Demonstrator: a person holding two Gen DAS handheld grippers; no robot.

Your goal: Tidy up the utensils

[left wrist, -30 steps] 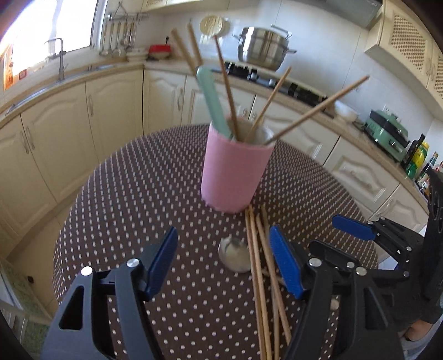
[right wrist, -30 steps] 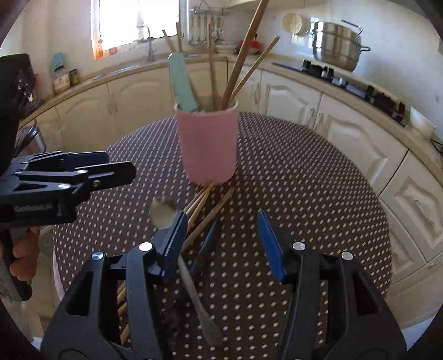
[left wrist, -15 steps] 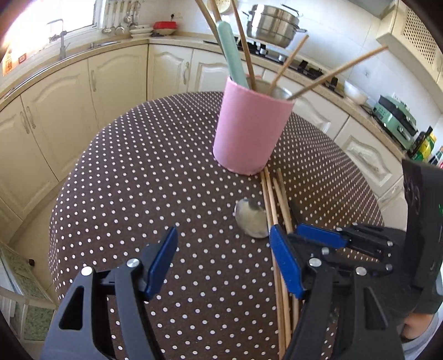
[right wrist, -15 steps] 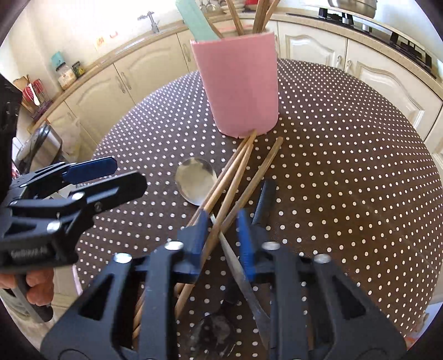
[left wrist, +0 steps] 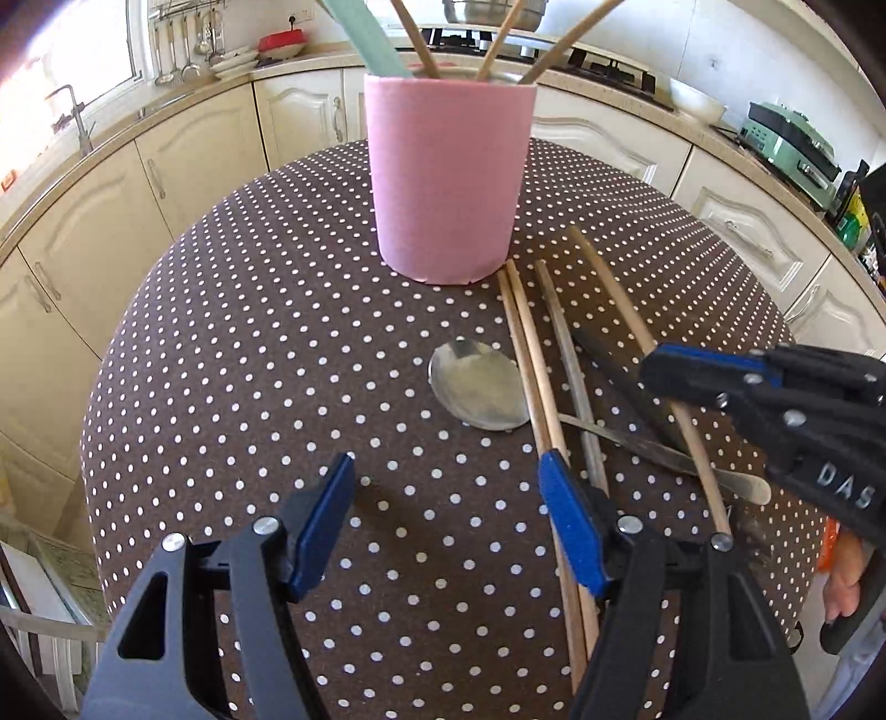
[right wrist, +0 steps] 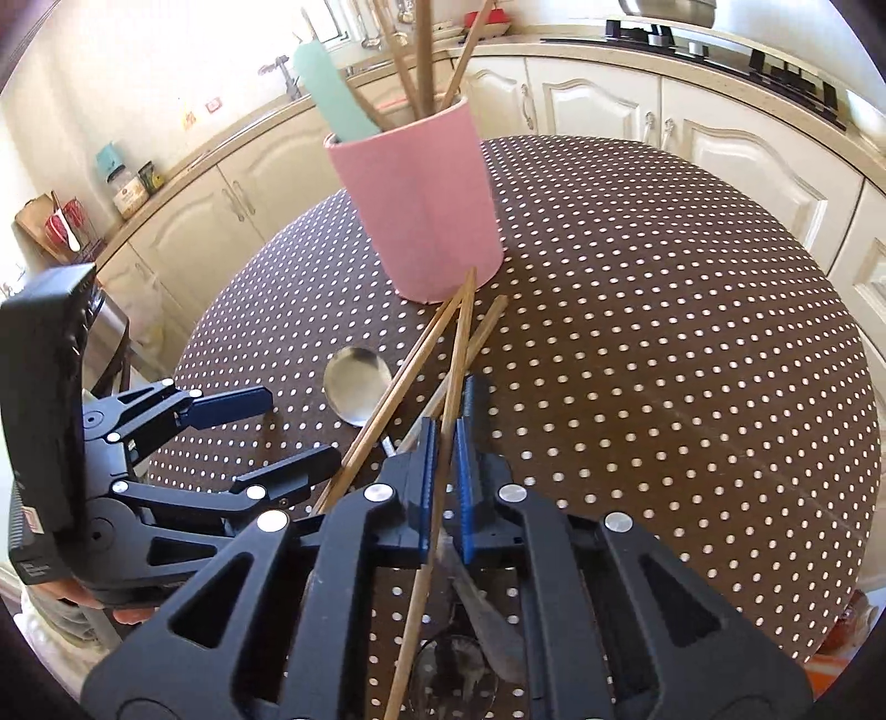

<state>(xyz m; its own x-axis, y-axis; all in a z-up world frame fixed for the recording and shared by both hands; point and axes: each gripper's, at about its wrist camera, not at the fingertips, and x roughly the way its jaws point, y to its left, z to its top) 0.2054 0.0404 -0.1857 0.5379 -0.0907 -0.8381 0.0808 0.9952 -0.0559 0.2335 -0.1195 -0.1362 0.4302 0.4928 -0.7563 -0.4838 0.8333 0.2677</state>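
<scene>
A pink holder [left wrist: 448,177] [right wrist: 421,205] with chopsticks and a teal handle [left wrist: 365,39] stands on the dotted table [left wrist: 221,332]. In front of it lie several wooden chopsticks [left wrist: 526,354], a metal spoon [left wrist: 479,385] [right wrist: 357,382] and a black-handled knife [right wrist: 476,399]. My right gripper [right wrist: 443,443] [left wrist: 656,365] has its jaws closing tight on one chopstick [right wrist: 459,343] [left wrist: 614,293], and the pads press it. My left gripper [left wrist: 446,471] [right wrist: 299,429] hangs open just short of the spoon's bowl, nothing between its fingers.
Cream kitchen cabinets and a counter [left wrist: 183,138] curve around the table's far side, with a stove [right wrist: 720,50] and a green appliance [left wrist: 786,138] on the counter. The cloth's left half [left wrist: 249,387] holds no utensils.
The right gripper went from open to shut on a chopstick. Both grippers dropped closer to the table, and the holder looms nearer.
</scene>
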